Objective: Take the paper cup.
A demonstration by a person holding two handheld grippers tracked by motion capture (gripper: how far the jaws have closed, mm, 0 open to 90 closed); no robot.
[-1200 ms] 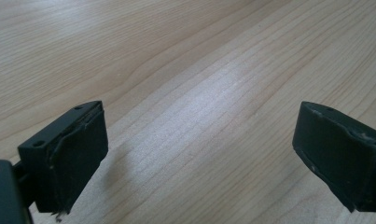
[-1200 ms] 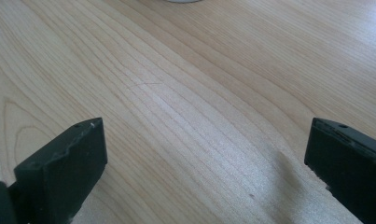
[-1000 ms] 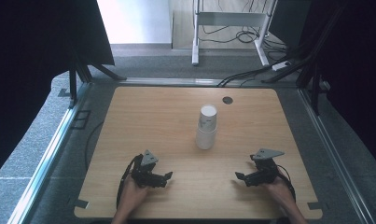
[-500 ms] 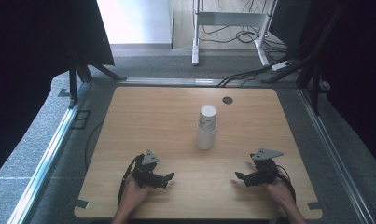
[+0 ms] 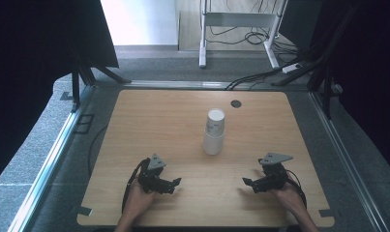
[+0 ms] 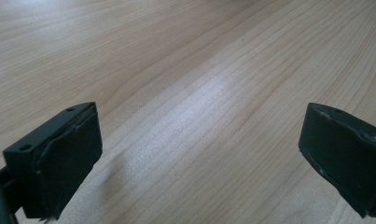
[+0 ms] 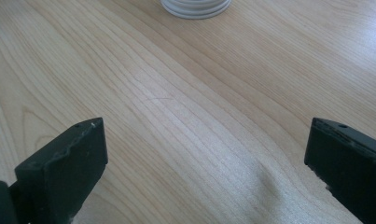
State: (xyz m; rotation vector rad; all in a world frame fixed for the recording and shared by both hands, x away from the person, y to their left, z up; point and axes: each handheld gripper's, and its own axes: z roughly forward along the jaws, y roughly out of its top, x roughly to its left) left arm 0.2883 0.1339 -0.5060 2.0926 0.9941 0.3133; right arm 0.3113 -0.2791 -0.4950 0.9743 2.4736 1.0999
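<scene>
A stack of white paper cups (image 5: 214, 133) stands upside down in the middle of the wooden table (image 5: 149, 121). Its rim (image 7: 195, 7) shows at the top of the right gripper view. My left gripper (image 5: 174, 182) (image 6: 199, 154) lies low over the table near the front left. Its jaws have just been opening and stand wide, with only bare wood between them. My right gripper (image 5: 247, 182) (image 7: 206, 163) rests at the front right, pointing toward the left one. It is open and holds nothing. Both grippers are well short of the cups.
A small dark round hole (image 5: 236, 103) sits in the table near its far edge. Black panels flank the table on both sides. Beyond the far edge, cables (image 5: 260, 76) and a white metal frame (image 5: 241, 19) lie on the grey floor.
</scene>
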